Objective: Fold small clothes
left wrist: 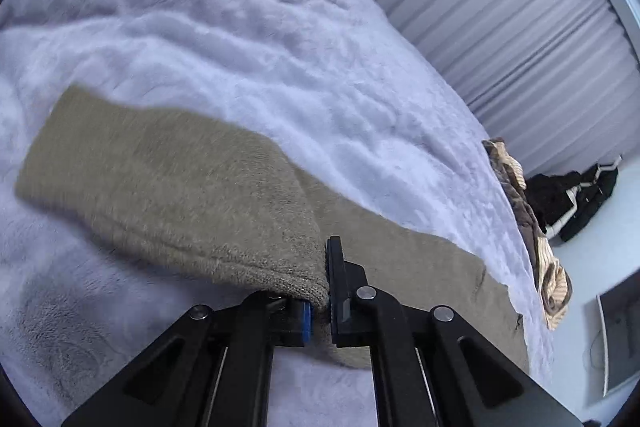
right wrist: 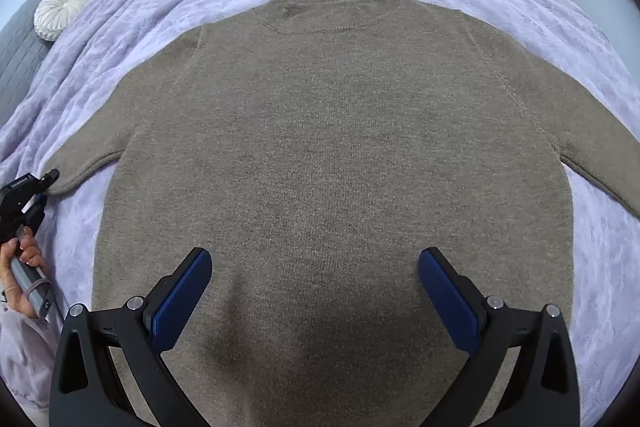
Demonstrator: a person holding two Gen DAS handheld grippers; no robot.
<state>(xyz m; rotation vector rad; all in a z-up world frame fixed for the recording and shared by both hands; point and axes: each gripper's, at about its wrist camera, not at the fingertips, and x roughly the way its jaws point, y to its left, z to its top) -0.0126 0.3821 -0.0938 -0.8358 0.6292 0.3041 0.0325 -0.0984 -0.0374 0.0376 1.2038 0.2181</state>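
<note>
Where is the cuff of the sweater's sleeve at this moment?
In the left wrist view the cuff sits low in the middle, pinched in the shut left gripper above the blanket; the right wrist view shows it at the far left edge.

Black grippers [right wrist: 316,291] (blue ribbed pads [right wrist: 182,301])

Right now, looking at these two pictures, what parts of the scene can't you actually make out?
- Sweater hem: right wrist view, hidden behind the open right gripper and the bottom edge.
- Its far sleeve end: same view, cut off by the right edge.
- Left gripper pads: left wrist view, buried in the sleeve cuff they pinch.
- Dark clothes on the floor: left wrist view, too small to identify.
</note>
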